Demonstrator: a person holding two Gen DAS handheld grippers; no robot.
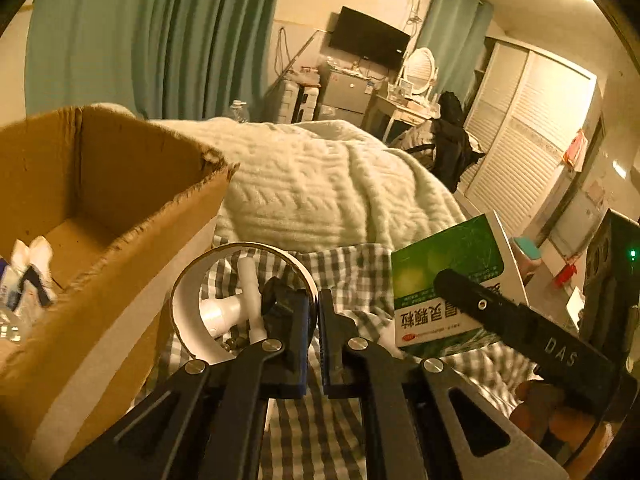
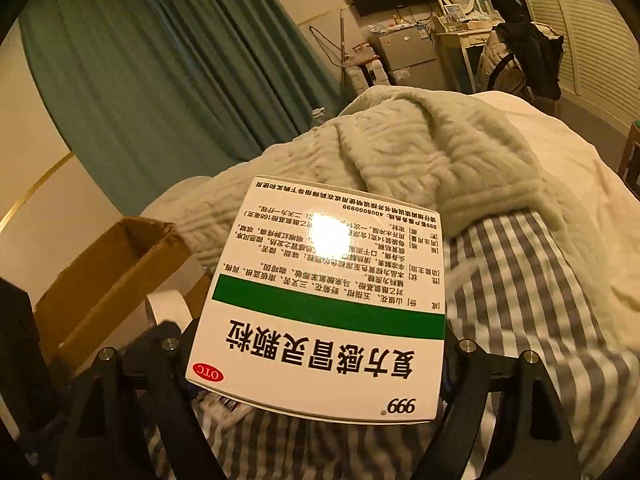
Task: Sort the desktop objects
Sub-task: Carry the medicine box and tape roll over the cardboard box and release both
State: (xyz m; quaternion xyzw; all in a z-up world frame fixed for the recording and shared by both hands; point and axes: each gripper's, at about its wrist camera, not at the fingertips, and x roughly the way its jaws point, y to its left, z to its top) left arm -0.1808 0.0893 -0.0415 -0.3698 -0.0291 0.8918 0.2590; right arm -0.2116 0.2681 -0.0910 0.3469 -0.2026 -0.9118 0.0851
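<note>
**Both grippers loaded; the cardboard box is lying to the left of both**

Nearest your left wrist camera, your left gripper (image 1: 314,320) is pinching the rim of the tape roll (image 1: 240,304). Its jaws are drawn nearly together, with only the thin wall of the ring between the pads. The roll is standing on edge, its hole facing the camera. Through that hole a white plastic fitting (image 1: 236,308) is showing, lying on the checked cloth (image 1: 352,276).

Your right gripper (image 2: 316,376) is clamping the medicine box (image 2: 320,300) across its width, with the jaws standing wide and a finger on each long edge. The box's long axis is running away from the camera, along the fingers, printed face up. In the left wrist view the same medicine box (image 1: 452,276) is sitting to the right of the tape roll, with one right finger (image 1: 504,312) across its green front.

Further out, the cardboard box (image 1: 104,184) is standing open, up and to the left of the left gripper, just beside the tape roll. Some small wrapped items (image 1: 28,276) are already lying in its near corner. From the right gripper, the cardboard box (image 2: 112,272) is lying well to the left.

Judgement: your left hand is the nearer to the opening, so the roll looks like the shorter drop. The medicine box would be crossing over the left gripper's side to reach it.

Beyond, a pale knitted blanket (image 1: 320,184) is heaped on the bed.
</note>
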